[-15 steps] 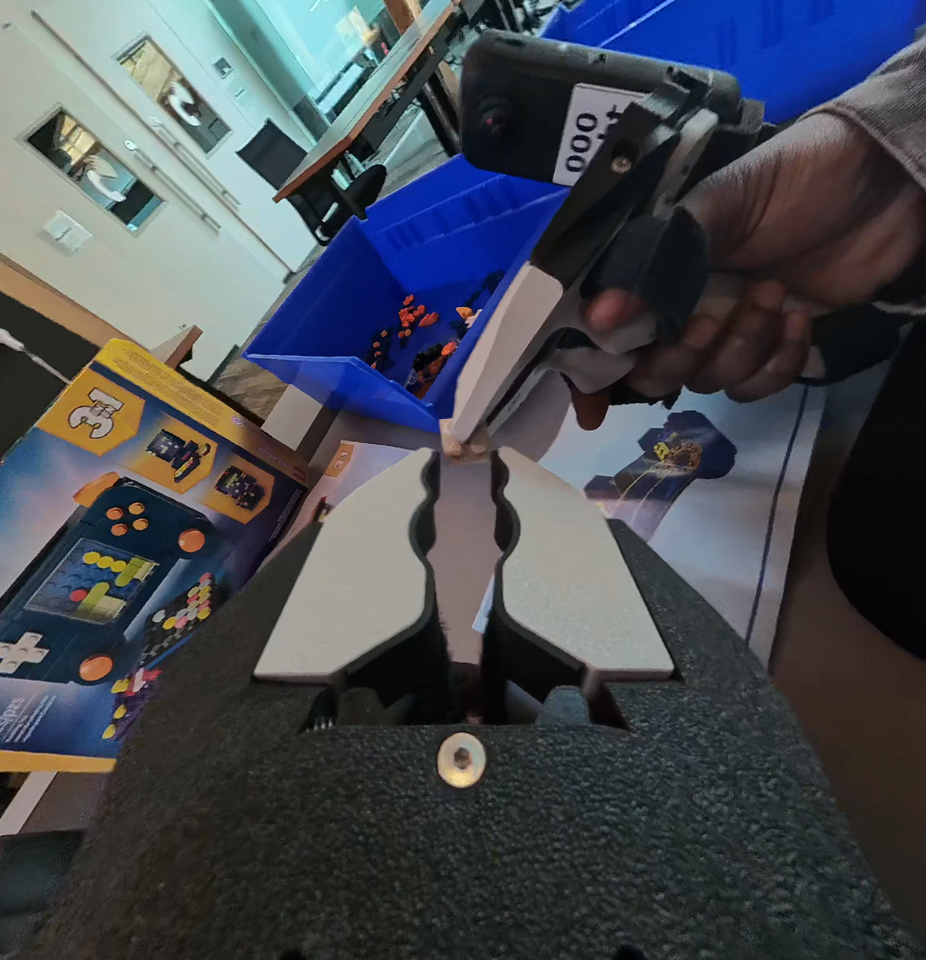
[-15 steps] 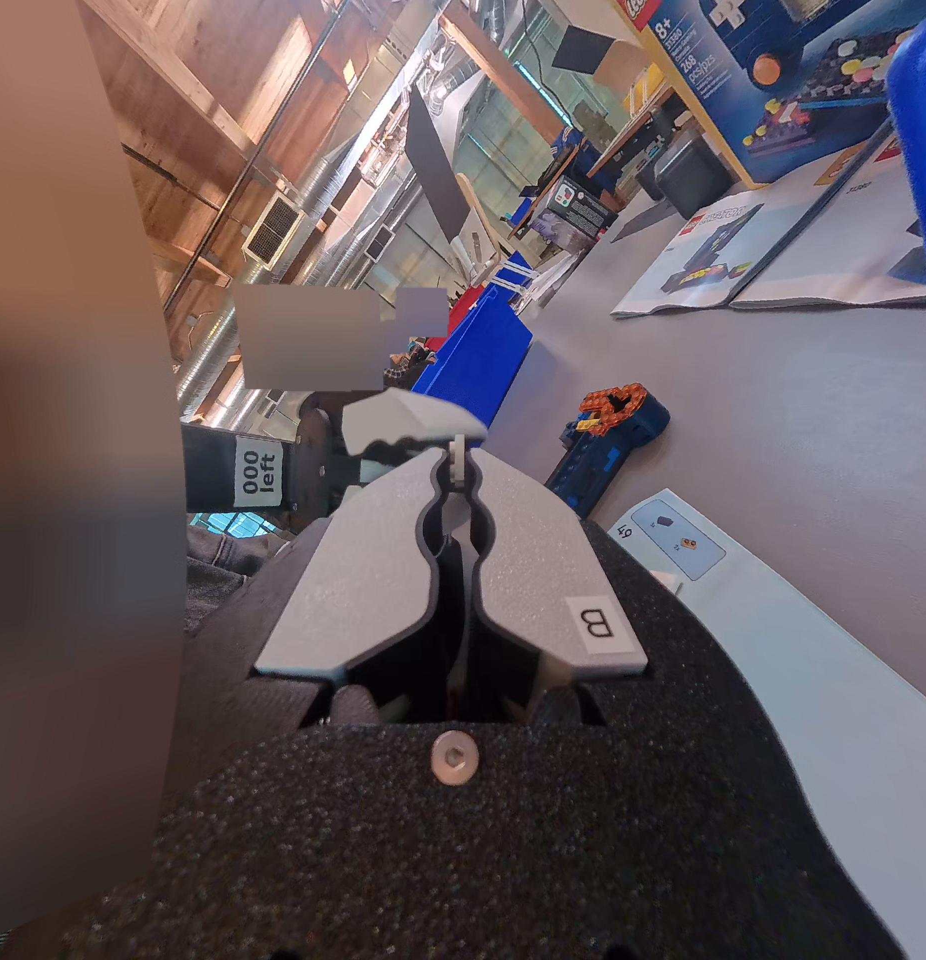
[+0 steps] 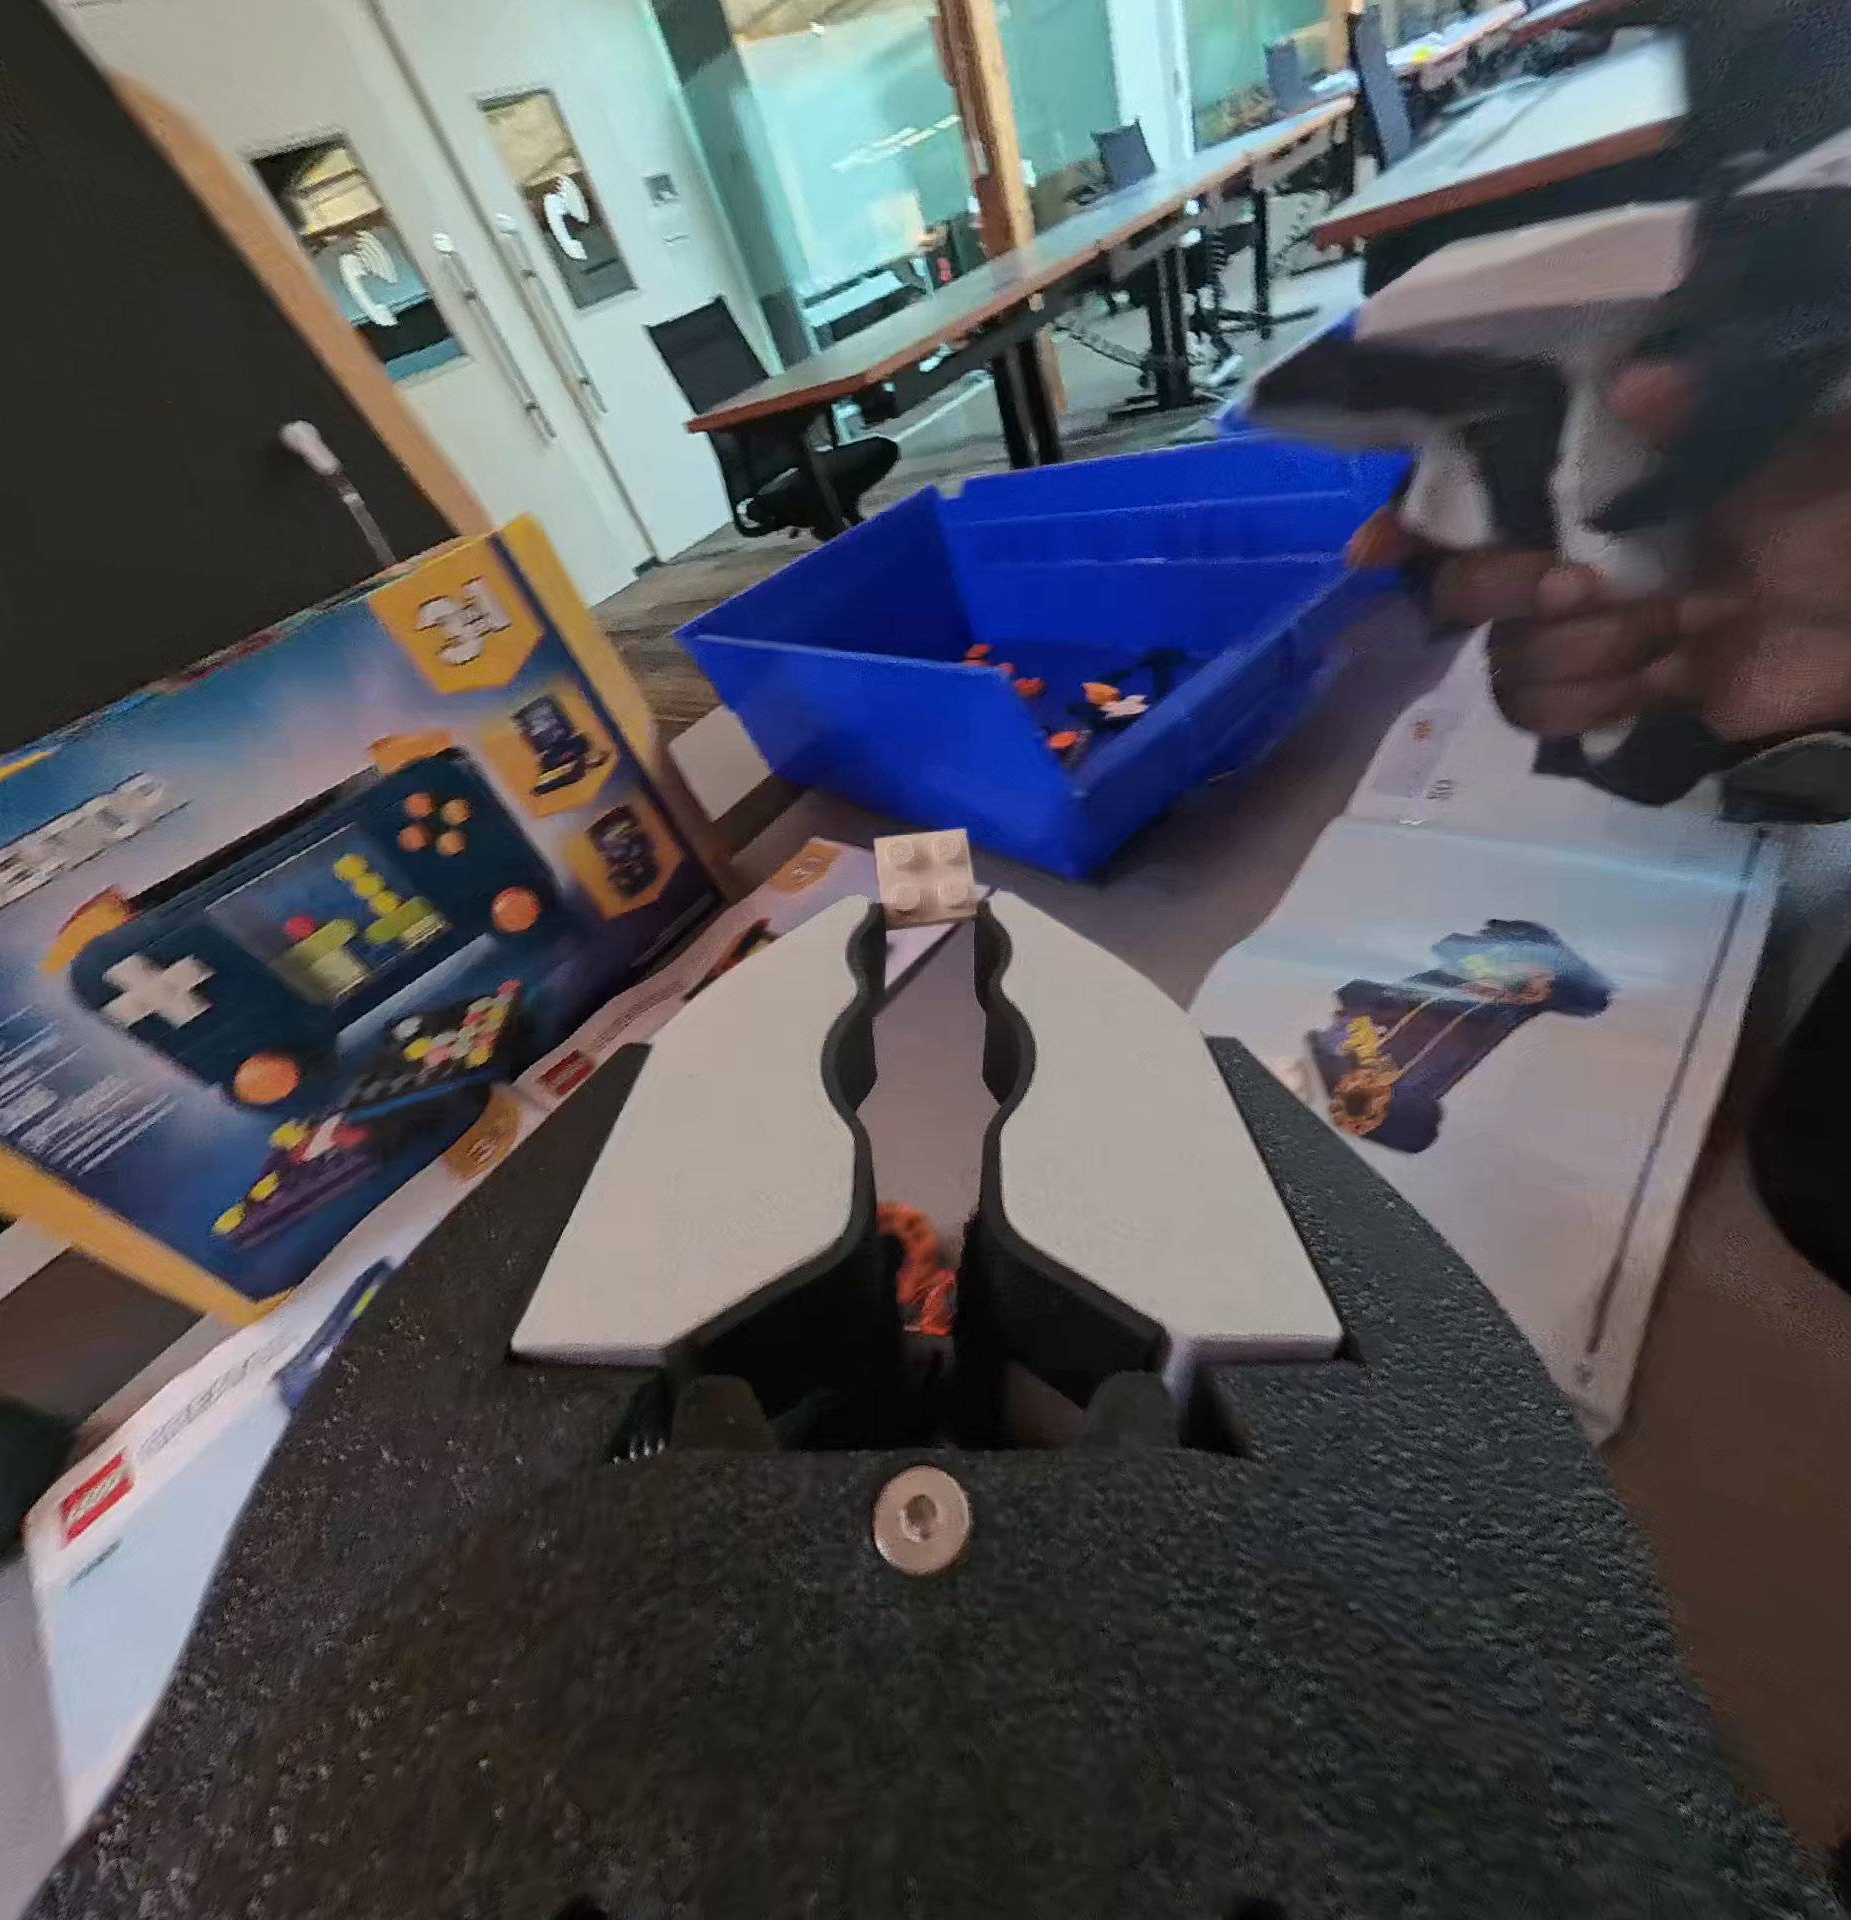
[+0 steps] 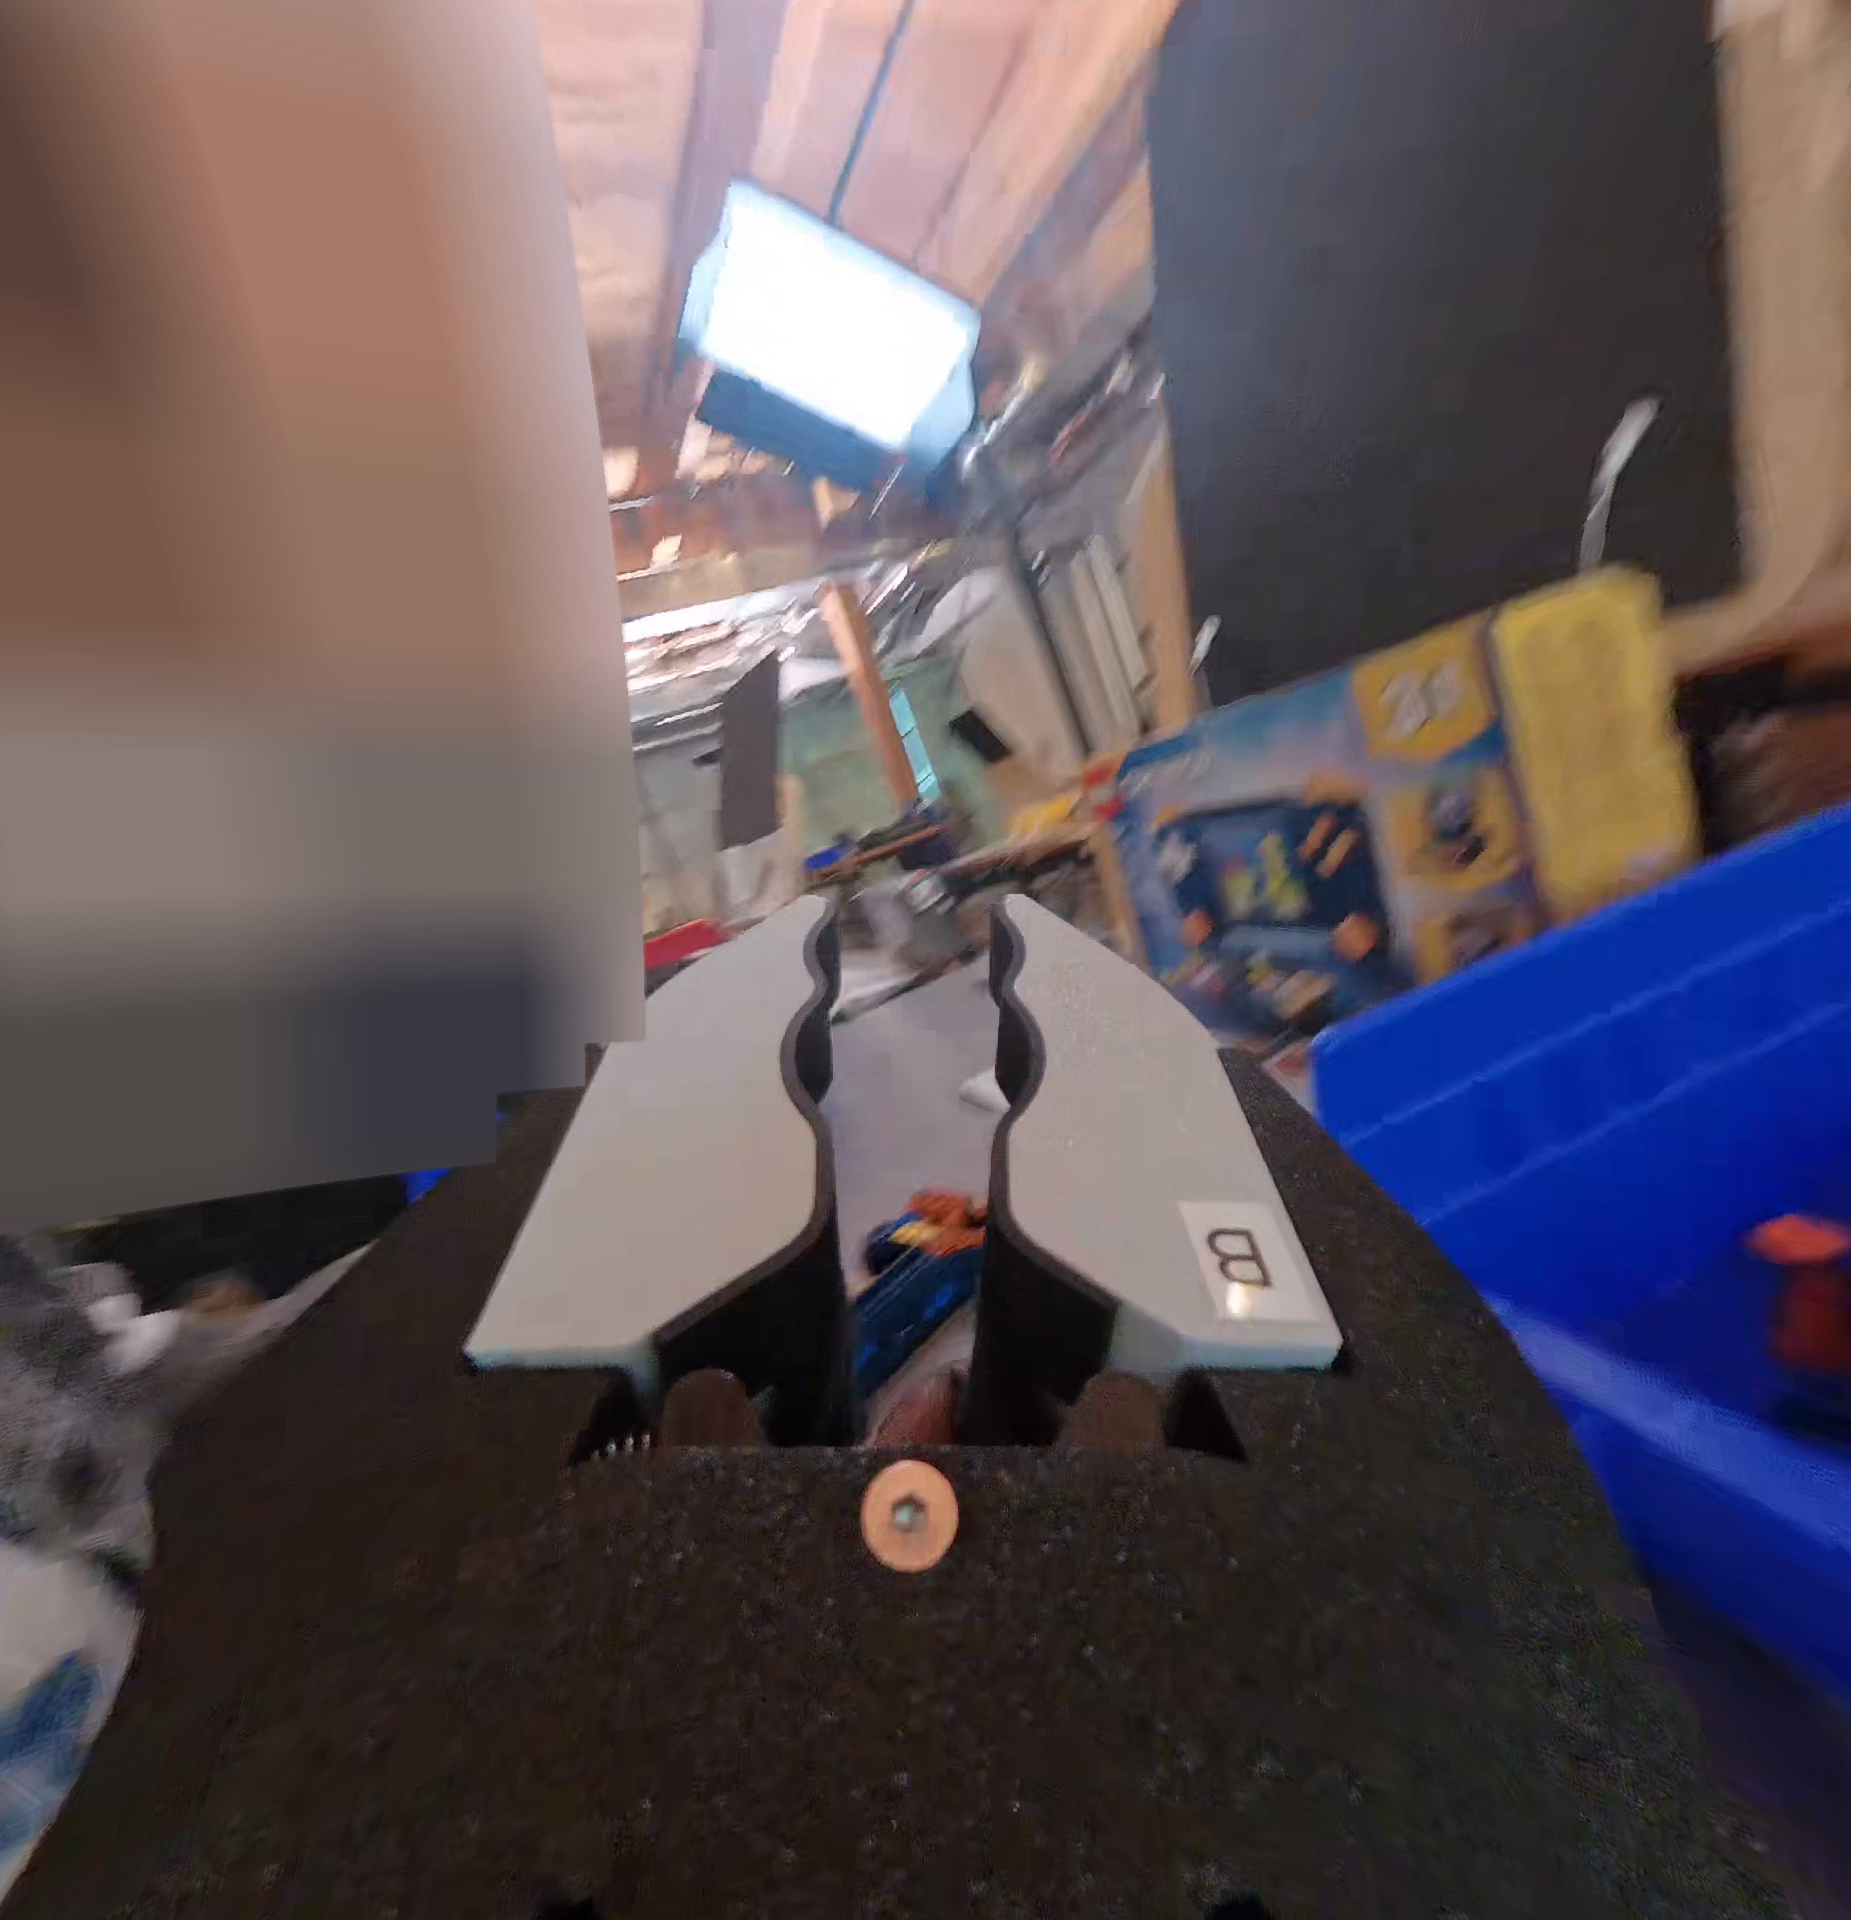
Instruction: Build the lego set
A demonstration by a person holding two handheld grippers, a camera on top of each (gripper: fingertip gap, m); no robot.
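In the left wrist view, the left gripper (image 3: 926,909) fills the lower half of the frame. Its fingers (image 3: 755,1122) stand narrowly apart and clamp a small white four-stud plate (image 3: 924,876) at their very tips, with a pad against each side edge. Most of the plate sticks out past the tips, stud side facing the camera. Low in the slot between the fingers, some orange pieces (image 3: 916,1262) show, too hidden to identify.

Just beyond the tips lies a strip of bare grey table (image 3: 1170,914), the main open room near the plate. It is hemmed at lower left by instruction booklets (image 3: 682,997) and at right by an open booklet (image 3: 1472,997), whose long edge runs toward the lower right. At mid-left a toy set box (image 3: 308,894) stands upright, its near corner close to the left finger. Farther back at centre sits a blue bin (image 3: 900,707), its near wall toward the table strip, with small orange and dark pieces on its floor. At upper right, blurred, a hand (image 3: 1669,623) holds the right gripper, well above the table and clear of the plate.

In the right wrist view, the right gripper (image 4: 910,914) has its fingers (image 4: 1097,1101) moderately wide with nothing between the tips. Below, through the slot, a dark blue and orange brick build (image 4: 926,1247) lies on the table. A blue bin wall (image 4: 1627,1091) crowds the right edge.
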